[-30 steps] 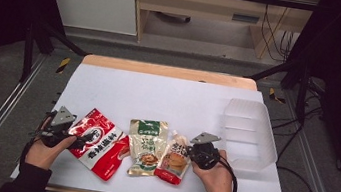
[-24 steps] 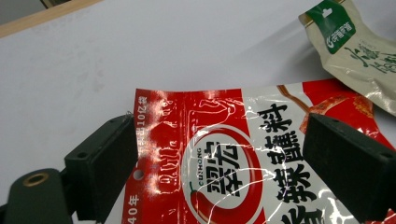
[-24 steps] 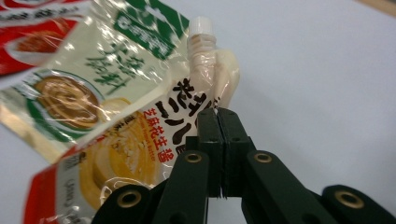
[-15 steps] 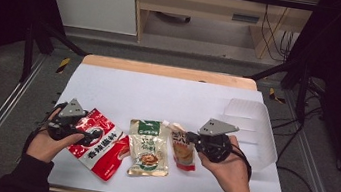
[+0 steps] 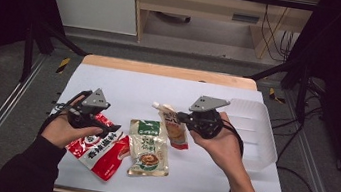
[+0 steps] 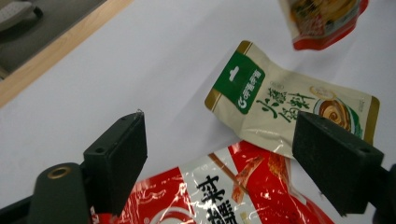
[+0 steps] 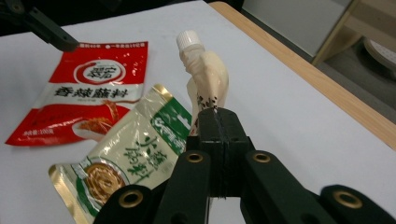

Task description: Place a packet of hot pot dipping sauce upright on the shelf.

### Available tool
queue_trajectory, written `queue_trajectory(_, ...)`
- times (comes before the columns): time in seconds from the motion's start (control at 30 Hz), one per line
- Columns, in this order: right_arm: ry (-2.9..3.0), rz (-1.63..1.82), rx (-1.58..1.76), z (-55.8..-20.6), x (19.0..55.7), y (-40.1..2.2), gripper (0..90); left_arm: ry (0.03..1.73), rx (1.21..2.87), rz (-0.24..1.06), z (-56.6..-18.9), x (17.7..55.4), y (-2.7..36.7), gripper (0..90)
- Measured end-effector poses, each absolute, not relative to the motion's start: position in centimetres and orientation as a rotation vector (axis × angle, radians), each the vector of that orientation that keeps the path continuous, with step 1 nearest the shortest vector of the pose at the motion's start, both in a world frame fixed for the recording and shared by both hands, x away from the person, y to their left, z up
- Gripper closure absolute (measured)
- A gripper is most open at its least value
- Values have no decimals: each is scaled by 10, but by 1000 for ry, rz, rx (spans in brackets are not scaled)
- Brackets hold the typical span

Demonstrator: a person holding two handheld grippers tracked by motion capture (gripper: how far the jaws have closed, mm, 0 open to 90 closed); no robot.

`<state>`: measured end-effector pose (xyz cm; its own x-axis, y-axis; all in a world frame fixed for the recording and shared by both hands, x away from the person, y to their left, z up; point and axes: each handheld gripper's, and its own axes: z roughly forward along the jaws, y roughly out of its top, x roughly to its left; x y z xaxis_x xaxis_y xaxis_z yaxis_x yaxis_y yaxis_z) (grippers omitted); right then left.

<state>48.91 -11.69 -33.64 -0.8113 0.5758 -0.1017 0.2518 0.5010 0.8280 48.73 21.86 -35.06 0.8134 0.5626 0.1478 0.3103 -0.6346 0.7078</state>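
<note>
Right claw (image 5: 181, 118) clamped tight; left claw (image 5: 109, 129) spread, jaws just narrowing.

Clear plastic bin (image 5: 254, 133) at the white table's (image 5: 124, 87) right edge

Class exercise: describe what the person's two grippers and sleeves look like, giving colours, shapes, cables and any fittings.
Both the left gripper and the right gripper are black, each topped by a grey three-cornered plate. Each has two blocky black jaws; brass-coloured rings sit in the linkage behind them. A black cable trails from each. The person wears dark long sleeves.
</note>
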Motion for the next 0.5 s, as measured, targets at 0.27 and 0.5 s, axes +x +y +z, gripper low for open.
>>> queue_trajectory(0.27, 2423, 1286, 603, -330, 490, -79, 900, 535, 2314, 474, -330, 493, 203, 258)
queue_trajectory(0.5, 2467, 1310, 534, -329, 486, -52, 900, 503, 2322, 450, -328, 494, 200, 307)
